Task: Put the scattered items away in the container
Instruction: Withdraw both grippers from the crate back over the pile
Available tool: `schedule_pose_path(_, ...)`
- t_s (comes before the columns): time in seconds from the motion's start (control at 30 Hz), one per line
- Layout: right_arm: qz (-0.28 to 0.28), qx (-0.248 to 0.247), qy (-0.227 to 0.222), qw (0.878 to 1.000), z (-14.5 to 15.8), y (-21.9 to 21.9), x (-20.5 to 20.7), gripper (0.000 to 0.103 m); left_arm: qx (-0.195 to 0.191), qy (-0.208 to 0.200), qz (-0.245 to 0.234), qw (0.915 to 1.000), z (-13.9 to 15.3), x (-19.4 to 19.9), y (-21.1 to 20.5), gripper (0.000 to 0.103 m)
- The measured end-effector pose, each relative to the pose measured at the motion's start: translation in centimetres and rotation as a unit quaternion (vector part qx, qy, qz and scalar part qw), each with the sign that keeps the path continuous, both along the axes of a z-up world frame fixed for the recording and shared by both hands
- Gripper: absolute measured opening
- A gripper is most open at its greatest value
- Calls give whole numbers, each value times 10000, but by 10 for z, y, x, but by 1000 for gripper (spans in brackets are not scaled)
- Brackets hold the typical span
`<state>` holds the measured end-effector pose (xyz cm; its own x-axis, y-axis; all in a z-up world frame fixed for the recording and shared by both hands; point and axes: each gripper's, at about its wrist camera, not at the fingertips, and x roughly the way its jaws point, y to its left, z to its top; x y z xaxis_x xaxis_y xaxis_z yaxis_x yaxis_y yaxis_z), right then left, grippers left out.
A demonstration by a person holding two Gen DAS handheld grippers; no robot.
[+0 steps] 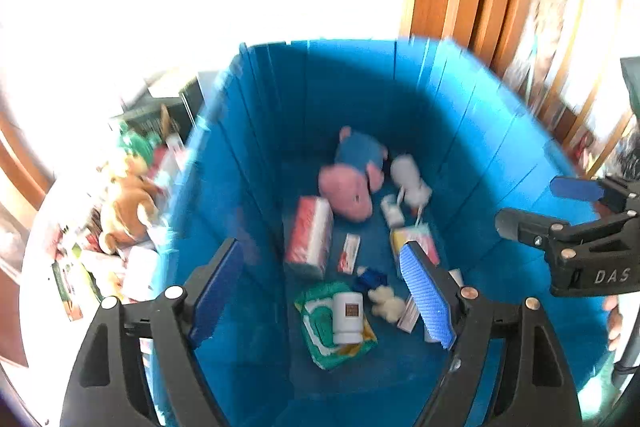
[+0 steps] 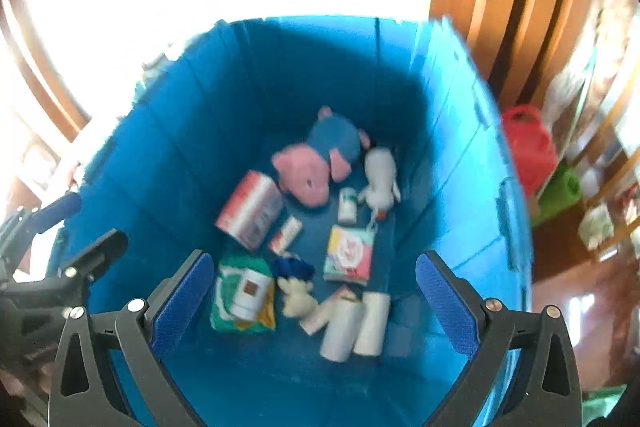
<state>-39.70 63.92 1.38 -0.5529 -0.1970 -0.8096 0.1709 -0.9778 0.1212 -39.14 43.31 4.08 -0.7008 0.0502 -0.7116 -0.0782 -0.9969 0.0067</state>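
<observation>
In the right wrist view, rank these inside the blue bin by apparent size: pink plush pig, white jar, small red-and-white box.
1. pink plush pig: clearly largest, though it lies farthest from the camera.
2. white jar: mid-sized, but nearer, so it may look bigger than it is.
3. small red-and-white box: smallest.

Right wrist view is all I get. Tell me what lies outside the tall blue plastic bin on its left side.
Observer: A brown plush animal sits on the pale table, right beside the blue plastic bin.
Operator: List whatever is near it.
Observer: A green-haired toy is behind it and flat printed packets lie in front. Blur hides the details.
Operator: Confirm the left gripper is free.
Observer: The left gripper is open over the bin, with nothing between its blue pads.
</observation>
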Motion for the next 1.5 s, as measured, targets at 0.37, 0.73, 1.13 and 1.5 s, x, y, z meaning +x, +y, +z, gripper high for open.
schedule_pose_path(0.37, 339, -605, 817, 9942, 34, -86, 84, 103, 114, 930, 803, 9924, 42, 98, -97, 103)
schedule_pose_path(0.73, 886, -650, 951, 9894, 38, -216, 117, 103, -30, 752, 1614, 9840, 6, 157, -226, 103)
schedule_pose_path(1.13, 1398, -721, 1122, 9812, 7, -315, 157, 103, 19, 296, 2519, 9673, -55, 199, -333, 103)
schedule_pose_path(1.5, 2554, -400, 485, 9648, -84, -385, 159, 103, -97, -746, 3070, 9487, -160, 207, -346, 103)
